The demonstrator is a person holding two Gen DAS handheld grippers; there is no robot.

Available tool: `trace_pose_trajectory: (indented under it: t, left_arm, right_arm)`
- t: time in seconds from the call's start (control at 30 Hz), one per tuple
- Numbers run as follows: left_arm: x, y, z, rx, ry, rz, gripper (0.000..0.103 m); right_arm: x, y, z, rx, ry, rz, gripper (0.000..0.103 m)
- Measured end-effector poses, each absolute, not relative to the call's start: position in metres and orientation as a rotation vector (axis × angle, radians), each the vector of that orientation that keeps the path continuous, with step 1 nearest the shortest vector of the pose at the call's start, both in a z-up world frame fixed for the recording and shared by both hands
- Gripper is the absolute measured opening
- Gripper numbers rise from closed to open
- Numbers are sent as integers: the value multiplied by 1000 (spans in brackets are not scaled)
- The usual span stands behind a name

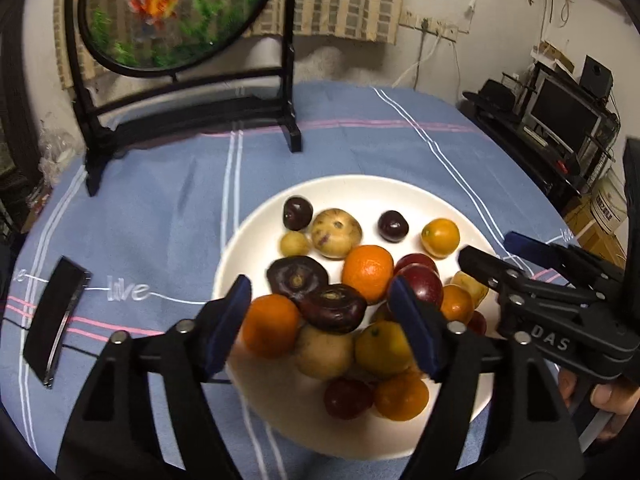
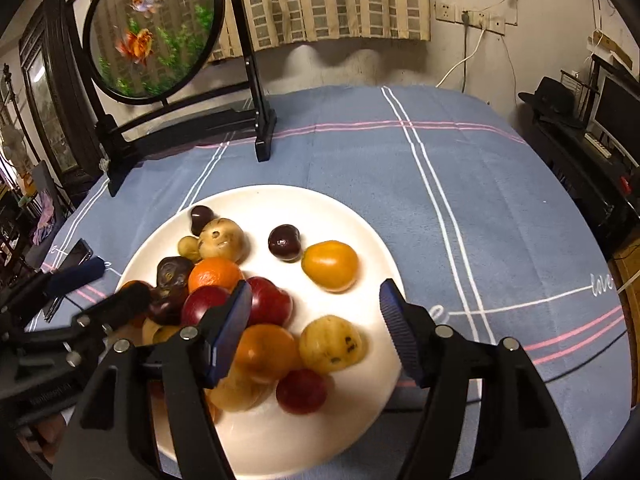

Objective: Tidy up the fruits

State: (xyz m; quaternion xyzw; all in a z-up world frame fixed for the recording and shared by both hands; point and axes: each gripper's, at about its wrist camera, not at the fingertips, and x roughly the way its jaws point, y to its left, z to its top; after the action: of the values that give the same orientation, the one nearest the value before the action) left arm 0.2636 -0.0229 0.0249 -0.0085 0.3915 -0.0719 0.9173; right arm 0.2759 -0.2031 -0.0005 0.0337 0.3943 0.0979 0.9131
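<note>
**Blue-cloth tabletop with a plate of mixed fruit, seen from both wrists**

Blue cloth with white and pink stripes covers the tabletop in front of me.

Left hand-held gripper: I see its blue-padded jaws standing apart above the near side of the white plate. Nothing is clamped between them; a dark purple fruit and an orange citrus lie in the gap, and neither pad presses on them.

Right hand-held gripper: its jaws also stand apart, empty, over the plate's near right part. An orange fruit and a speckled yellow-brown fruit lie on the plate between the pads; I cannot tell whether the left pad touches the orange one. From the left wrist this gripper shows at the right edge, with fingers of a hand on its grip.

Fruits: all that I can see lie on the plate. The near ones are heaped together, with red plums and a second orange citrus among them. Farther back sit a dark round fruit and a yellow-orange fruit just beside it, apart from the heap.

Surroundings: a black phone-like slab lies on the cloth left of the plate. At the far left of the tabletop stands a round goldfish panel in a black frame, before a checked curtain.
</note>
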Motion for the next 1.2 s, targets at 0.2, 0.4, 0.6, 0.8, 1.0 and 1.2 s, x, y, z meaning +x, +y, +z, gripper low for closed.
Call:
trace_pose_trajectory:
  t: [0.2,0.4,0.6,0.8,1.0,1.2]
  left_arm:
    - [240,-15,33,-22,796,-126,78]
    - [207,-1,23,-54,789,-89,86]
    - [175,10,12,-61,812,-62,92]
    - [138,13,10,-24,800,-54,92]
    - [115,16,11,-19,790,-39,92]
    - [98,18,13,-33,741,-28,101]
  right_arm:
    - [251,-207,6,64,796,212,67]
    - [216,-210,5,39,783,197,73]
    - [179,-213,-6,-20,792,178,76]
    - [145,-218,-8,0,789,182,76]
    - [116,-223,-18,21,796,186,76]
    - [99,-225,-26,-8,789,168,76]
